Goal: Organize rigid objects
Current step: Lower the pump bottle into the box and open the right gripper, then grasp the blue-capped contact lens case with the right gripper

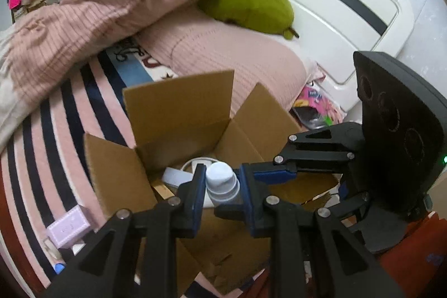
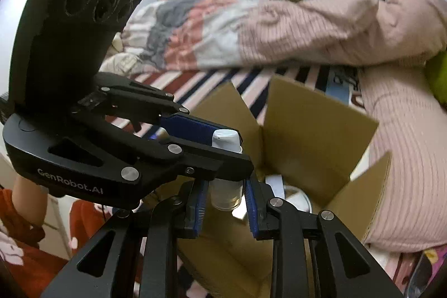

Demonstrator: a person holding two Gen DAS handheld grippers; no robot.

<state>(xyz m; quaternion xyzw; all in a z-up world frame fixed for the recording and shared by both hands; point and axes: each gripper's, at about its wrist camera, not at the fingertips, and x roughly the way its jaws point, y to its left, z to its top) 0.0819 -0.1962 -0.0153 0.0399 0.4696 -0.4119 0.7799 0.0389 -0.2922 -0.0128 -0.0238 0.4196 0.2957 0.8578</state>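
A small white-capped bottle (image 1: 222, 182) is held upright over an open cardboard box (image 1: 178, 113) on the bed. My left gripper (image 1: 222, 186) is shut on the bottle near its cap. In the right wrist view the same bottle (image 2: 226, 194) hangs between my right gripper's fingers, and the left gripper (image 2: 220, 152) clamps its upper part from the left. My right gripper (image 2: 226, 205) stands around the bottle's lower end with small gaps at both pads, so it looks open. The box (image 2: 315, 130) holds a white round item (image 1: 199, 160) and a white flat piece (image 1: 174, 176).
A lilac small box (image 1: 69, 226) lies on the striped sheet left of the cardboard box. Pink pillows (image 1: 97, 4) and a green plush (image 1: 248, 2) lie behind it. A white headboard (image 1: 321, 4) is at the right. A colourful packet (image 1: 315, 102) lies by the pillow.
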